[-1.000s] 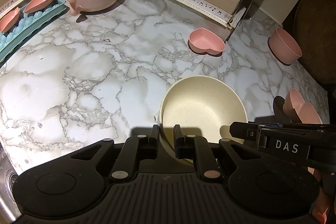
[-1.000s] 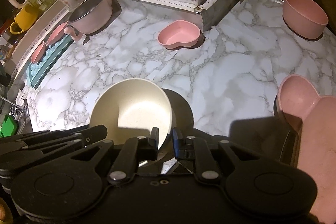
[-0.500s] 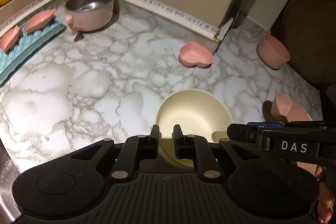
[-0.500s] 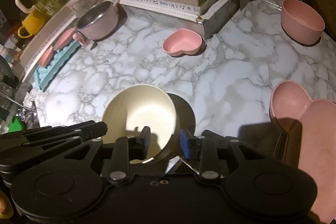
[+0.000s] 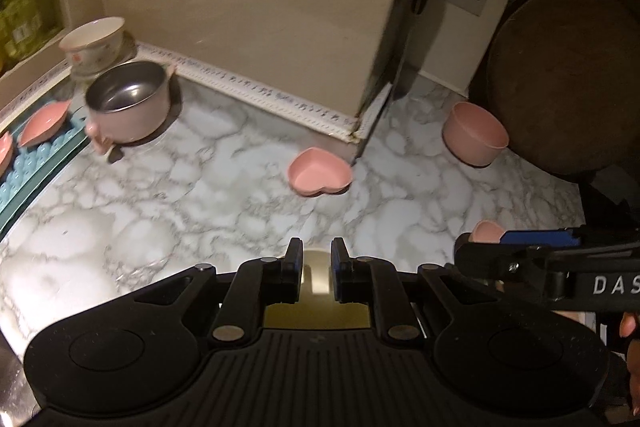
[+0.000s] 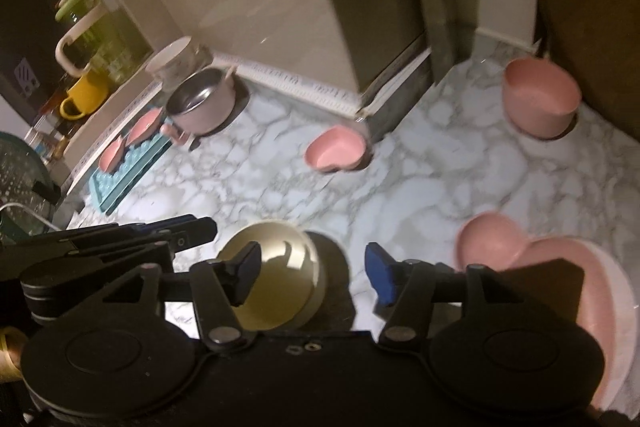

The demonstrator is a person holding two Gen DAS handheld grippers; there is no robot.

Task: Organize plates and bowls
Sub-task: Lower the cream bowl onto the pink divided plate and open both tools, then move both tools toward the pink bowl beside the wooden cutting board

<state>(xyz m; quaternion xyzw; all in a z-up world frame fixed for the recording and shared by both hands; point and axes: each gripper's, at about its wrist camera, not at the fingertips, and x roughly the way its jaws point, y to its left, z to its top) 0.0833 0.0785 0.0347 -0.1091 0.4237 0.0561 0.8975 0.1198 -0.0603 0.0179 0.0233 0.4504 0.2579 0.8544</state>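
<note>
Left hand-held gripper (image 5: 314, 265) clamped on the round cream plastic bowl (image 6: 276, 279); right hand-held gripper (image 6: 312, 277) spread apart; lift level, clear of the near pink heart-shaped dish (image 6: 532, 267)

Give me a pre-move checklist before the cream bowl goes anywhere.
1. Left gripper clamped on the cream bowl: ok, the rim sits between its nearly closed fingers.
2. Right gripper released: ok, jaws wide open.
3. Bowl lifted off the marble counter: cannot tell.
4. Bowl empty: ok, nothing visible inside.
5. Room beside the right gripper: not ok, the large heart dish lies close to its right finger.
</note>
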